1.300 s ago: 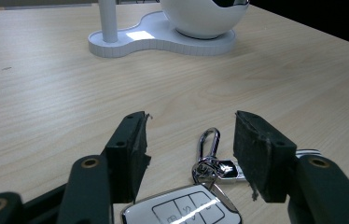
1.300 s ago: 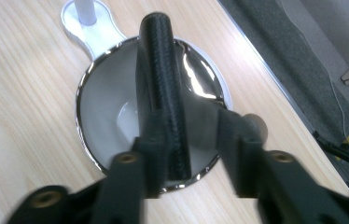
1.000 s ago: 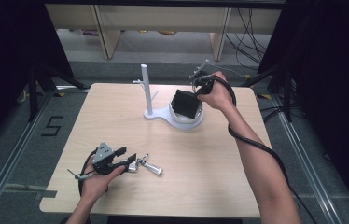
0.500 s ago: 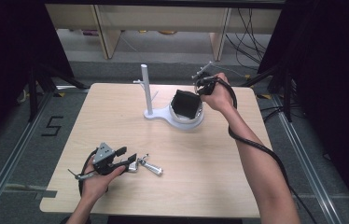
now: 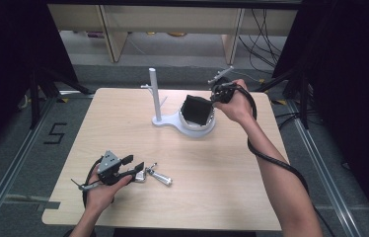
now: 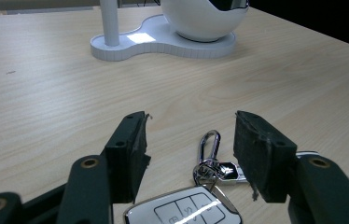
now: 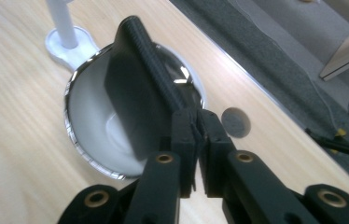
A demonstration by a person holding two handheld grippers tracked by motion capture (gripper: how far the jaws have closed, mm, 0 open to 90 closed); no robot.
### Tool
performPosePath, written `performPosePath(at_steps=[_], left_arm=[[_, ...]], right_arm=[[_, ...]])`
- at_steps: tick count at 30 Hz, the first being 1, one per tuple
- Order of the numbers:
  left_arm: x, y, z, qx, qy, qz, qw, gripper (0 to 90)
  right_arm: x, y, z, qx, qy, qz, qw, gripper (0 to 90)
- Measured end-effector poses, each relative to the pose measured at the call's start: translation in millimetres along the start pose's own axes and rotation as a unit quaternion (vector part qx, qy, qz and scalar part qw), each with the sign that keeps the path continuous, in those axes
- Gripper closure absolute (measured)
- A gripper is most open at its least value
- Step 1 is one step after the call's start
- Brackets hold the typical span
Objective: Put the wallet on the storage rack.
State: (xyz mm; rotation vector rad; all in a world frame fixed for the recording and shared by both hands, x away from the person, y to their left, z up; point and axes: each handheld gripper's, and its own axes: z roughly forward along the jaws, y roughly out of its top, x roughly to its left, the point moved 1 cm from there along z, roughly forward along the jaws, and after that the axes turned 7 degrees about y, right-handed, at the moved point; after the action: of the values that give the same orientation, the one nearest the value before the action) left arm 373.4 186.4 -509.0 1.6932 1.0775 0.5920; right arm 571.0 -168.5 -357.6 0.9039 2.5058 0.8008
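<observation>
The key fob [image 6: 184, 211] lies on the counter [image 5: 212, 168] at the near edge, on the person's side of the white stand [image 5: 172, 121] and well apart from it. The left claw [image 6: 189, 158] rests right over the fob, released, one jaw standing on either side of it with the pads clear. The fob's long axis runs on from the claw towards its ring and the small carabiner [image 6: 210, 142], which points roughly at the stand. In my judgement the left claw only needs to clench where it sits, so this hand is by far the nearer to the keys.

Farther off, the white bowl [image 7: 93, 140] sits on the stand's base, just beside the upright post [image 5: 154, 94]. The right claw [image 7: 196, 128] is clenched on a corner of the black wallet [image 7: 135, 93], which stands on edge, tilted, with its lower end inside the bowl. Those jaws have just been parting slightly, yet the wallet's edge is between the pads.

The left gripper view shows the fob's buttons and how the ring lies between the jaws; the high view gives these only as a small bright shape by the left hand [image 5: 103, 190]. The right gripper view shows the pinch on the wallet's corner, which the right hand [image 5: 234, 103] partly covers from above.
</observation>
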Motion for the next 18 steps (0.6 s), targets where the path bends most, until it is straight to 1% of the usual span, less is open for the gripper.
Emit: performPosePath(at_steps=[1,2,3,4,5,6,7,8,9,10,11,12,13,14,16,17,18], left_arm=[[-0.1,0.6,0.3,-0.002,-0.002,0.0,1.0,43.5],[-0.5,1.3,0.2,-0.002,-0.004,0.0,1.0,43.3],[-1.0,2.0,-0.3,0.0,-0.002,0.0,1.0,43.0],[-1.7,3.2,-0.2,-0.001,-0.004,0.0,1.0,42.8],[-1.7,3.2,-0.2,-0.001,-0.004,0.0,1.0,42.8],[-2.5,4.9,0.2,-0.003,-0.007,0.001,1.0,42.8],[-2.5,4.9,0.2,-0.003,-0.007,0.001,1.0,42.8],[-3.7,6.9,0.5,-0.005,-0.007,0.002,1.0,42.8],[-3.7,6.9,0.5,-0.005,-0.007,0.002,1.0,43.0],[-4.9,8.4,0.4,-0.003,-0.006,0.005,1.0,43.0],[-6.3,10.9,1.2,-0.002,-0.008,0.01,0.9999,43.4],[-6.3,10.9,1.2,-0.002,-0.008,0.01,0.9999,43.7],[-6.7,11.8,2.6,-0.003,-0.011,0.012,0.9999,44.3],[-7.3,13.2,3.5,-0.001,-0.012,0.013,0.9999,44.3],[-8.6,16.5,5.4,0.006,-0.011,0.014,0.9998,45.4],[-9.0,18.2,6.8,0.008,-0.014,0.014,0.9998,45.8],[-9.9,19.8,7.7,0.012,-0.012,0.011,0.9998,46.2]], right_arm=[[1.1,-3.3,-2.0,-0.004,0.002,0.01,0.9999,84.2],[1.6,-9.7,-5.9,-0.007,0.01,0.016,0.9998,82.8],[3.2,-15.2,-8.9,-0.008,0.013,0.03,0.9994,81.6],[5.8,-28.7,-13.1,-0.005,0.023,0.049,0.9985,78.7],[5.8,-28.7,-13.1,-0.005,0.023,0.049,0.9985,78.7],[7.2,-40.7,-15.5,-0.001,0.03,0.052,0.9982,77.5],[7.2,-40.7,-15.5,-0.001,0.03,0.052,0.9982,77.5],[8.8,-55.0,-16.9,-0.003,0.047,0.055,0.9973,75.4],[8.8,-55.0,-16.9,-0.003,0.047,0.055,0.9973,75.4],[10.1,-60.7,-19.5,0.007,0.047,0.069,0.9965,74.8],[14.8,-77.7,-23.4,0.02,0.061,0.094,0.9935,72.2],[14.8,-77.7,-23.4,0.02,0.061,0.094,0.9935,72.2],[17.8,-92.4,-25.1,0.021,0.064,0.103,0.9924,70.0],[17.8,-92.4,-25.1,0.021,0.064,0.103,0.9924,70.0],[21.3,-105.9,-27.2,0.026,0.071,0.109,0.9912,68.8],[22.0,-112.1,-28.0,0.025,0.068,0.109,0.9914,68.5],[22.3,-117.8,-28.1,0.022,0.072,0.107,0.9914,68.2]])
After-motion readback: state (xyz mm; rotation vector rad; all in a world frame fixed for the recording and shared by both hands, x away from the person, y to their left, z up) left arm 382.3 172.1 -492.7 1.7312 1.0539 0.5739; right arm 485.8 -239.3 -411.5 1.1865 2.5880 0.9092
